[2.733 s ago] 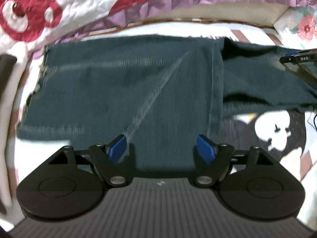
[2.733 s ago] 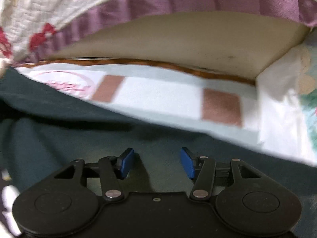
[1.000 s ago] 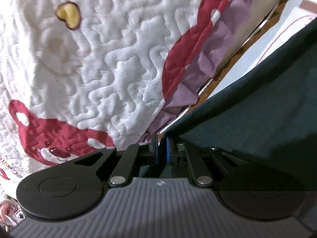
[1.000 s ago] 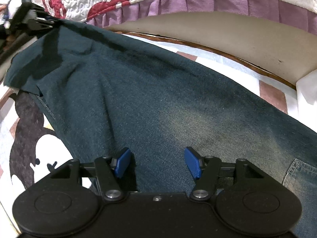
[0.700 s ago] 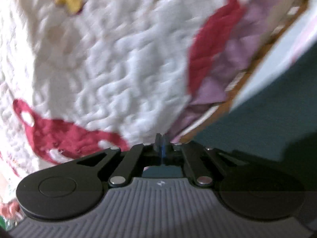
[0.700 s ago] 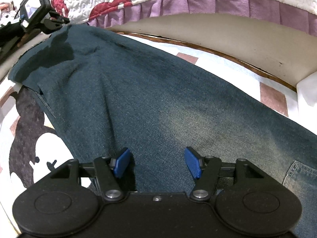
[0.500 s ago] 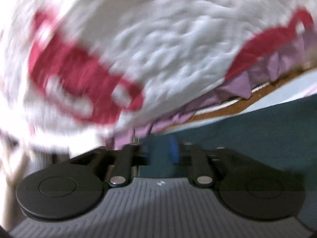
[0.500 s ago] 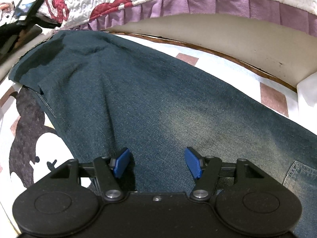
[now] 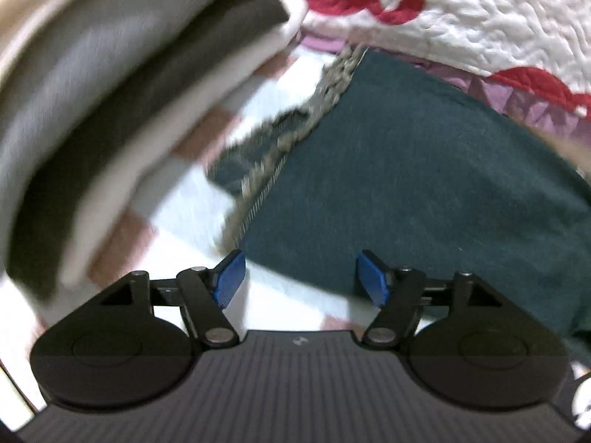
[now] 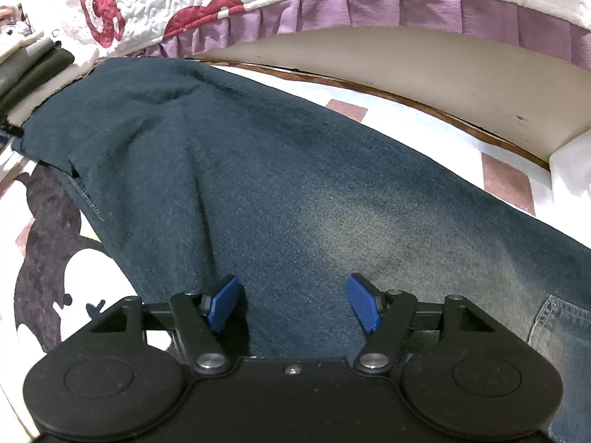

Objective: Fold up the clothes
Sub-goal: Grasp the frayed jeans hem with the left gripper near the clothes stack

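- The left hand-held gripper has its blue-padded fingers spread wide with nothing between them; it hangs over the lower corner of the frayed hem.
- Just ahead of it and to its right lie the dark teal-blue denim jeans, the frayed, pale hem edge running away from its left finger.
- Further to its left, blurred, sits a stack of folded grey, dark and white cloths.
- The right hand-held gripper is also wide open and holds nothing; both fingers hover over the faded middle of the jeans, whether touching I cannot tell.
- To its right a stitched back pocket shows; far ahead on its left the leg ends at the hem.
- Under the jeans is a white patterned sheet with brown squares and a dark cartoon print; beyond stands a white quilted cover with red figures and a purple frill.
- Progress, as I judge it: the jeans lie at full length, seemingly one leg upon the other, a lower layer peeping out along the near left edge. That lengthwise fold looks made; the crosswise folds, hem towards waist, are not in place.
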